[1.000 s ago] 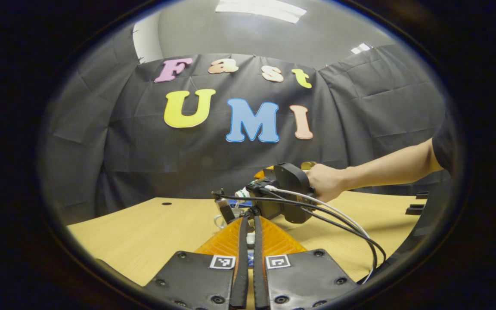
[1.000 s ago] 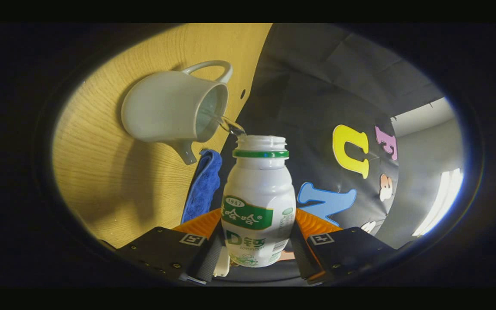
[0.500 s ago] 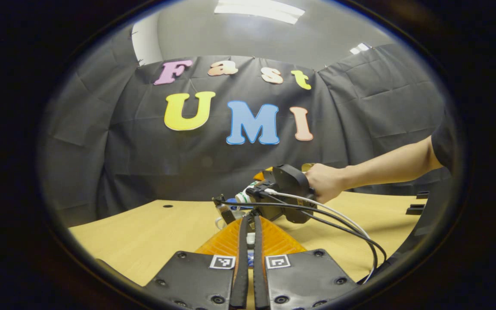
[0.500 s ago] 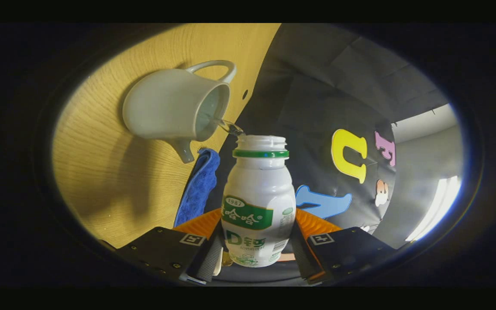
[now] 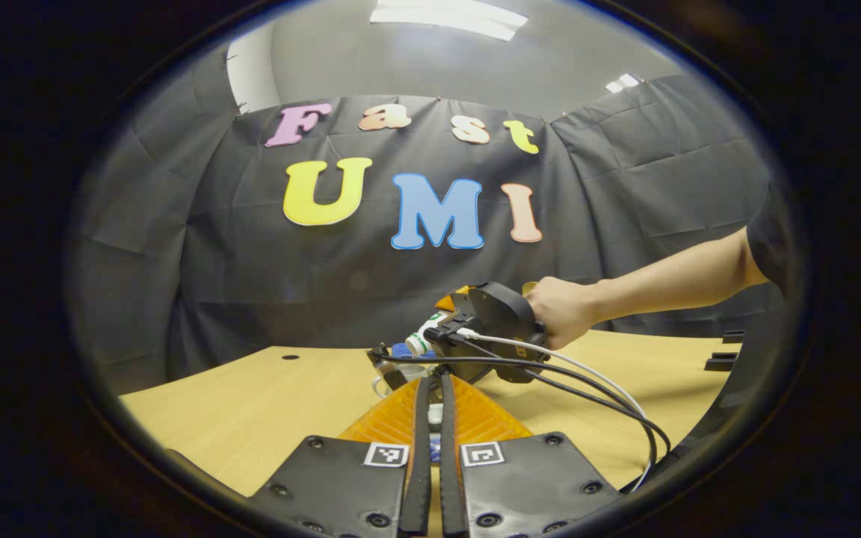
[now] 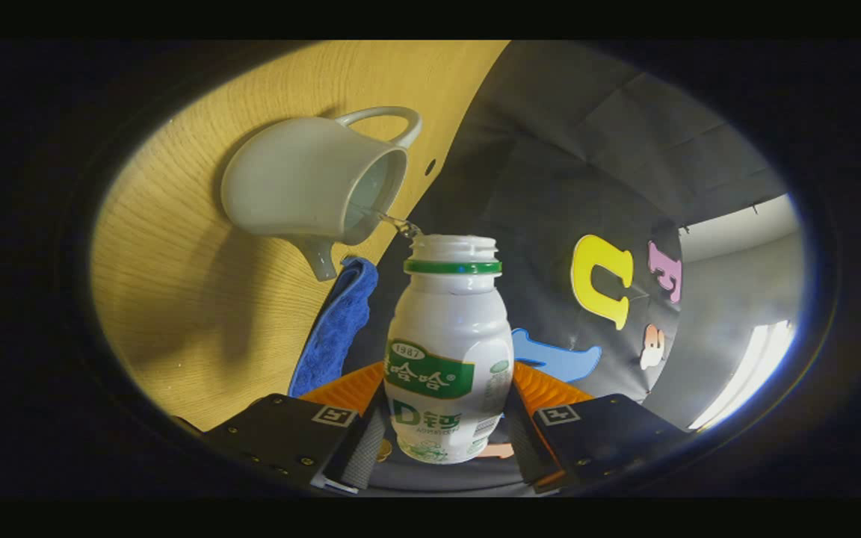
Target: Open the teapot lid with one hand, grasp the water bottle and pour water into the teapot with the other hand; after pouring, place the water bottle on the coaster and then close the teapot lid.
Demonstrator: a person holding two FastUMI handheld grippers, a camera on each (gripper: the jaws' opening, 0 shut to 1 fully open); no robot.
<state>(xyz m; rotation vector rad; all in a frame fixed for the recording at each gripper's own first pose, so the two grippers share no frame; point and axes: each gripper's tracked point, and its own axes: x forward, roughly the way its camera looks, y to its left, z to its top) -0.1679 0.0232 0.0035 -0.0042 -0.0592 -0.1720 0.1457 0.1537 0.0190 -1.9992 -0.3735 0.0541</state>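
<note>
In the right gripper view my right gripper is shut on a white water bottle with a green neck ring. The bottle is tipped, and a thin stream of water runs from its mouth into the open white teapot. In the left gripper view my left gripper is shut, with a small white piece of the teapot lid showing between its fingers. Beyond it a hand holds the right gripper with the tilted bottle over the teapot's rim.
A blue cloth coaster lies on the wooden table beside the teapot's spout. Black and white cables trail from the right gripper across the table toward the right. The black booth wall stands close behind.
The water stream has thinned. The right gripper with the bottle has risen and turned slightly over the teapot. My left gripper has stayed put.
</note>
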